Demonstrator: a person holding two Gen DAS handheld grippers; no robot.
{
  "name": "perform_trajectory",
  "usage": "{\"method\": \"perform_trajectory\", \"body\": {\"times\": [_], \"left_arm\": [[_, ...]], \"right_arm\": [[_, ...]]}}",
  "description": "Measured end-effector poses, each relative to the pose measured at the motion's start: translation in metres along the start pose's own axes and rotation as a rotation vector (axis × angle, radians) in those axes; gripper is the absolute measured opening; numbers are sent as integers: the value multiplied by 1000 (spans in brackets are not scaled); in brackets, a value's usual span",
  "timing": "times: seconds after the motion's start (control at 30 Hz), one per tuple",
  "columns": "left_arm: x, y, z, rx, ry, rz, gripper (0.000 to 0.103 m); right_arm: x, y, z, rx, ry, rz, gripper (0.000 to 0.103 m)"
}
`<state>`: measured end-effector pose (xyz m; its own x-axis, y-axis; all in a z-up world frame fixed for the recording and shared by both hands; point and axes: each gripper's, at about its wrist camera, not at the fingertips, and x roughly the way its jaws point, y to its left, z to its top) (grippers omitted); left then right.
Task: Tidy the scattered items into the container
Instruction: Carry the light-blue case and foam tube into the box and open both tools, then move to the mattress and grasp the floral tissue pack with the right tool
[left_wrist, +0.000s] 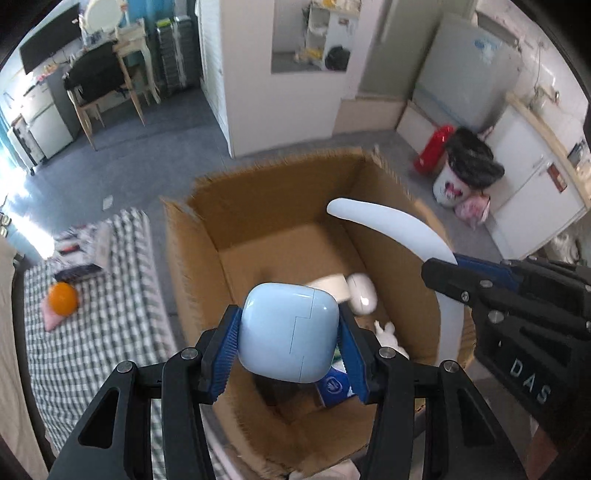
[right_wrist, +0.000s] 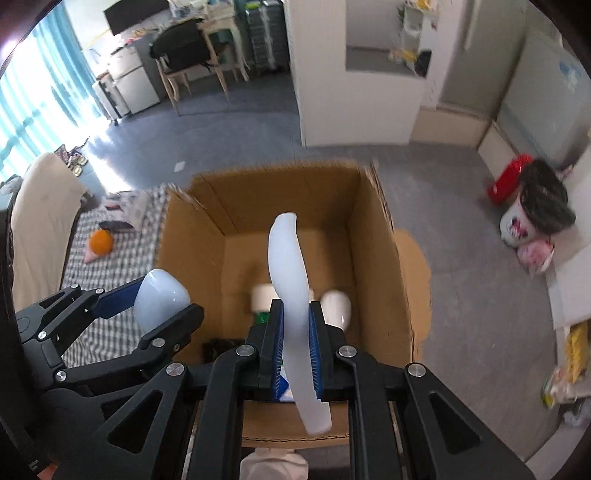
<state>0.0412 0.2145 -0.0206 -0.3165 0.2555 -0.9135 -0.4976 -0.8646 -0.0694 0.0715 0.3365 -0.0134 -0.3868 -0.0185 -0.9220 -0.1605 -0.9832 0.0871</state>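
The left claw (left_wrist: 289, 332) was clamped on a pale blue, rounded case (left_wrist: 289, 330), its blue pads pressing the case from both sides. It held the case above the open cardboard box (left_wrist: 258, 192), over the near part of the box's interior. The right claw (right_wrist: 296, 332) was closed narrowly on a long, curved white piece (right_wrist: 288, 266), gripping it near its middle so that one end arched up over the box and the other hung down below the pads. Seen from the left wrist, that white piece (left_wrist: 391, 225) reached across the box's right wall.

Inside the box lay a white computer mouse (left_wrist: 362, 293), beside a small pale object too blurred to identify, and a blue-and-white package (left_wrist: 332, 386) near the front.

To the left of the box, a checked cloth (left_wrist: 92, 332) carried an orange (left_wrist: 63, 299) resting on a pink item (left_wrist: 51, 319), with a dark flat object (left_wrist: 79, 273) just beyond the orange.
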Motion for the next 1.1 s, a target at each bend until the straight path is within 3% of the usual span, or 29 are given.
{"method": "perform_trajectory", "body": {"times": [0.07, 0.2, 0.23, 0.3, 0.4, 0.83, 1.1], "left_arm": [[16, -7, -4, 2, 32, 19, 52], [41, -15, -11, 13, 99, 57, 56], [49, -17, -13, 19, 127, 91, 70], [57, -21, -16, 29, 164, 136, 100], [49, -23, -18, 34, 121, 154, 100], [37, -15, -6, -8, 101, 170, 101], [8, 22, 17, -74, 70, 203, 101]], "right_arm": [[13, -12, -6, 13, 32, 4, 12], [37, -27, -18, 28, 94, -15, 26], [44, -30, -19, 32, 121, -19, 29], [50, -37, -23, 45, 147, -27, 70], [42, -42, -24, 55, 116, -16, 72], [24, -39, -11, 26, 80, -50, 72], [4, -24, 18, -21, 49, -56, 72]]}}
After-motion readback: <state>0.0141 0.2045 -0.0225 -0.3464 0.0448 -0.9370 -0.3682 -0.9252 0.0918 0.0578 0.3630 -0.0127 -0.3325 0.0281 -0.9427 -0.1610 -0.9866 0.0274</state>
